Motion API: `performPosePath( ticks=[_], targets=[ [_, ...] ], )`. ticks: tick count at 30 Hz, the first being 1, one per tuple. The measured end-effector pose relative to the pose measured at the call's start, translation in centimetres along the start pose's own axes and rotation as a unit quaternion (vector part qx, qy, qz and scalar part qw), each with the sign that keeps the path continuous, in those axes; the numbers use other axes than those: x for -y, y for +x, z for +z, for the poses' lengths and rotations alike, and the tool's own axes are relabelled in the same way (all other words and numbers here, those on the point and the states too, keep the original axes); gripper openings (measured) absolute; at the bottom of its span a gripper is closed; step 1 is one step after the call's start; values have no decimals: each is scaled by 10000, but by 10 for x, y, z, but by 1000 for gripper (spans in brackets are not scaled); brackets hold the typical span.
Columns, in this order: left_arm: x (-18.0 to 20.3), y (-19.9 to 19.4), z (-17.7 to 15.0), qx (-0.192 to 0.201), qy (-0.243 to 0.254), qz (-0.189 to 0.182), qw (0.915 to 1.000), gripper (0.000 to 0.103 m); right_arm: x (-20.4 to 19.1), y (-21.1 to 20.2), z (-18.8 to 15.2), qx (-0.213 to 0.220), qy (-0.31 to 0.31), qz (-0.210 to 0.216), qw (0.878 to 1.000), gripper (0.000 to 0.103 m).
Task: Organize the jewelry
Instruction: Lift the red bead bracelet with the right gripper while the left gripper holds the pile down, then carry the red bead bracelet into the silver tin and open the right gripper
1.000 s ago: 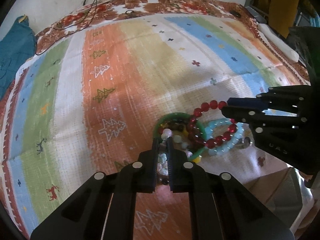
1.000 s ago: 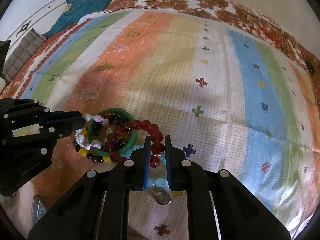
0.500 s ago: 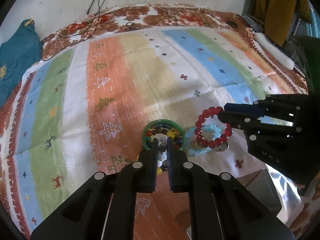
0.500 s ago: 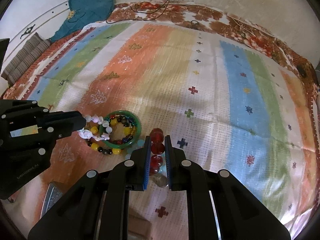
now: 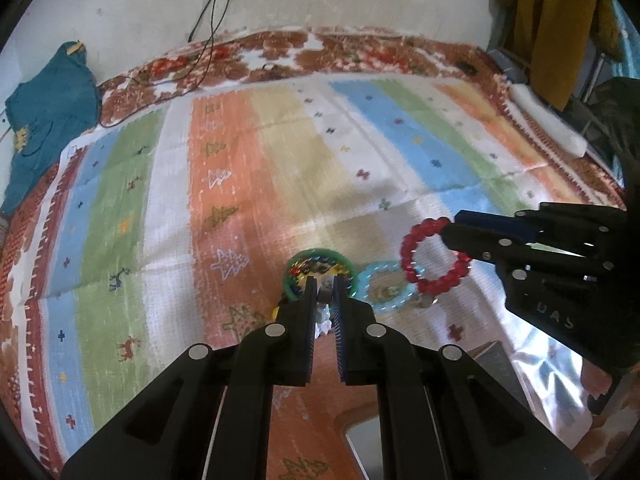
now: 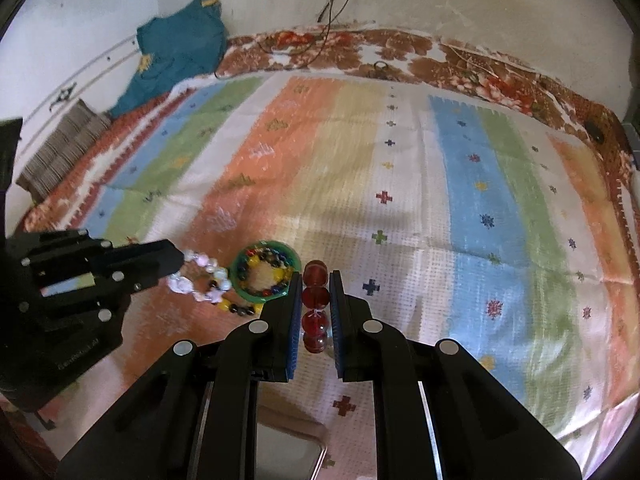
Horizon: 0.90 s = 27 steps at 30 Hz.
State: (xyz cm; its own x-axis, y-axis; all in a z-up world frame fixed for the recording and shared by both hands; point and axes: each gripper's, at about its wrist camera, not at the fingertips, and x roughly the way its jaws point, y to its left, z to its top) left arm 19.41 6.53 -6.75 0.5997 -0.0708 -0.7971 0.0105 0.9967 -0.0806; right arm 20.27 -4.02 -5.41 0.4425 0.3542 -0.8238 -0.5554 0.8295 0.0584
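My right gripper (image 6: 315,280) is shut on a red bead bracelet (image 6: 315,308) and holds it lifted off the striped cloth; it hangs as a ring in the left wrist view (image 5: 434,256). My left gripper (image 5: 322,284) is shut on a white and pink bead bracelet (image 6: 202,278), also raised. On the cloth lie a green bangle (image 6: 267,269) with a multicoloured bead bracelet (image 6: 262,268) inside it, and a pale blue bead bracelet (image 5: 384,286) with a small silver piece (image 5: 425,301) beside it.
A striped woven cloth (image 6: 400,200) covers the bed. A metal tray (image 6: 288,452) lies near the front edge under my grippers. A teal garment (image 6: 180,52) lies at the far left. Cables (image 5: 208,32) run at the back by the wall.
Both grippers have risen and pulled back with their bracelets. The red bracelet has come off the pile and now hangs free; the white bracelet has lifted away from the green bangle.
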Motion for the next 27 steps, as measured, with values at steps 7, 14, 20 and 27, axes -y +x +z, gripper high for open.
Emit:
performPosePath(
  ticks=[7,14,20,27],
  targets=[
    [6,-26,2,404,-63,-156,9990,8,0,-26,-1,333,-18,-57,9994,14],
    [14,-42,-1,525,-2,-99,9986,8,-2,-39,-7,416,17,-132,9990,14],
    [23,-57,-4,664,73,-124,9977,8,-11,-55,-13,580,-48,-68,9983,14],
    [31,-73,-8,812,129,-188,9964,8,-14,-77,-20,705,31,201,9973,14]
  ],
)
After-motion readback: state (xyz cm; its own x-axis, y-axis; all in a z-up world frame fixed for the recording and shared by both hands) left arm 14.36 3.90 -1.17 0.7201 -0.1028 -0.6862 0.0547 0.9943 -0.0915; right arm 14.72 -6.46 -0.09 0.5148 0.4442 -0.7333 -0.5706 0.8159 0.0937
